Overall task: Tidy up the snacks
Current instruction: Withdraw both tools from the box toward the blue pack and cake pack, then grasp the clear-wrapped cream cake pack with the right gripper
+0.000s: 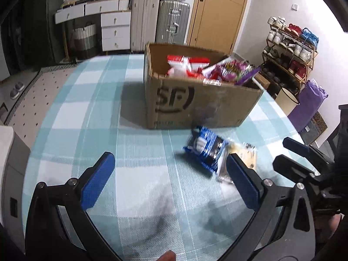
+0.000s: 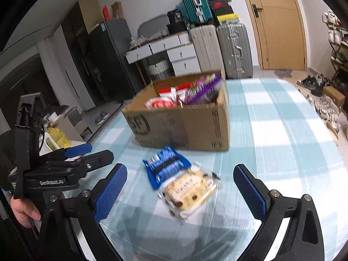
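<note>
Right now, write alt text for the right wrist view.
The open right gripper hovers over a blue snack packet and a pale biscuit packet on a checked tablecloth. Behind them stands a cardboard box of snacks; the left gripper shows at left.

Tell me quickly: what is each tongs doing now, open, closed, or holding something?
Left tongs: open, holding nothing.
Right tongs: open, holding nothing, above the snack packets.

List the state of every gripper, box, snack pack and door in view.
left gripper: open, empty
right gripper: open, empty
cardboard box: open-topped, holding snacks
blue snack pack: lying on tablecloth
pale snack pack: lying against blue pack
door: shut
</note>
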The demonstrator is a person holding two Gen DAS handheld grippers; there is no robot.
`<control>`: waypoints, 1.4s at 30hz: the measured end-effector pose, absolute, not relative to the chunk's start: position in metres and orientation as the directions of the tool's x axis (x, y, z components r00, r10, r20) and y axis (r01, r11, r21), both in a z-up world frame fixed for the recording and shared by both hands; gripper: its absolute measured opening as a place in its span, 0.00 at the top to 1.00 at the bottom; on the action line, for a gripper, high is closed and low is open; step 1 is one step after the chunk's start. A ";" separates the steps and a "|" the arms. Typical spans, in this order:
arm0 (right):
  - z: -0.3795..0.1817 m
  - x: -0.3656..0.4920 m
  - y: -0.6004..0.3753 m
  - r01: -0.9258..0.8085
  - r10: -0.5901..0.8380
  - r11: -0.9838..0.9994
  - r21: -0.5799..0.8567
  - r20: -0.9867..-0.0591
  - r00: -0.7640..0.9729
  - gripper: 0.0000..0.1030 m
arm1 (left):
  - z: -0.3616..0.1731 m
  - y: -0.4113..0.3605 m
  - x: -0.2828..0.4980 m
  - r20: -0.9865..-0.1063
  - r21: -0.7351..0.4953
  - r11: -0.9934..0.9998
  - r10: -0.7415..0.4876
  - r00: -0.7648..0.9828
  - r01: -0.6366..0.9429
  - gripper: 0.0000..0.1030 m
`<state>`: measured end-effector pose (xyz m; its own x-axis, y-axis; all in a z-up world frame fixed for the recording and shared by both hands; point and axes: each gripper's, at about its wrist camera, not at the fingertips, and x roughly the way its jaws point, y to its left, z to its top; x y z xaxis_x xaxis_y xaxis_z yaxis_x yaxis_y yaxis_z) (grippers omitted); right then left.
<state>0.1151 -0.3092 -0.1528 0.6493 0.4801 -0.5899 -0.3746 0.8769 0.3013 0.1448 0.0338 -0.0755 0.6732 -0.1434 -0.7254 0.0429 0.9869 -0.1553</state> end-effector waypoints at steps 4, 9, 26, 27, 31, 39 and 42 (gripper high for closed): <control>-0.175 0.125 -0.304 -0.358 0.463 0.885 0.297 -0.642 0.611 0.03 | -0.092 0.038 0.144 -0.735 -0.171 0.985 -0.149 0.661 0.032 0.01; -0.194 0.134 -0.298 -0.351 0.453 0.889 0.294 -0.680 0.577 0.03 | -0.102 0.046 0.146 -0.744 -0.182 0.983 -0.151 0.651 0.020 0.01; -0.212 0.156 -0.241 -0.374 0.267 0.926 0.057 -0.798 0.540 0.16 | -0.111 0.062 0.144 -0.752 -0.211 0.978 -0.161 0.639 -0.001 0.01; -0.211 0.156 -0.240 -0.372 0.257 0.927 0.045 -0.798 0.546 0.21 | -0.111 0.064 0.143 -0.752 -0.214 0.977 -0.162 0.639 -0.004 0.01; -0.210 0.157 -0.240 -0.357 0.242 0.934 0.032 -0.791 0.562 0.32 | -0.112 0.071 0.143 -0.749 -0.225 0.974 -0.160 0.643 -0.019 0.01; -0.209 0.155 -0.252 -0.347 0.291 0.933 0.098 -0.772 0.565 0.35 | -0.115 0.080 0.137 -0.750 -0.235 0.971 -0.160 0.641 -0.032 0.01; -0.208 0.153 -0.256 -0.349 0.307 0.930 0.115 -0.766 0.565 0.38 | -0.115 0.080 0.137 -0.751 -0.232 0.972 -0.160 0.640 -0.030 0.01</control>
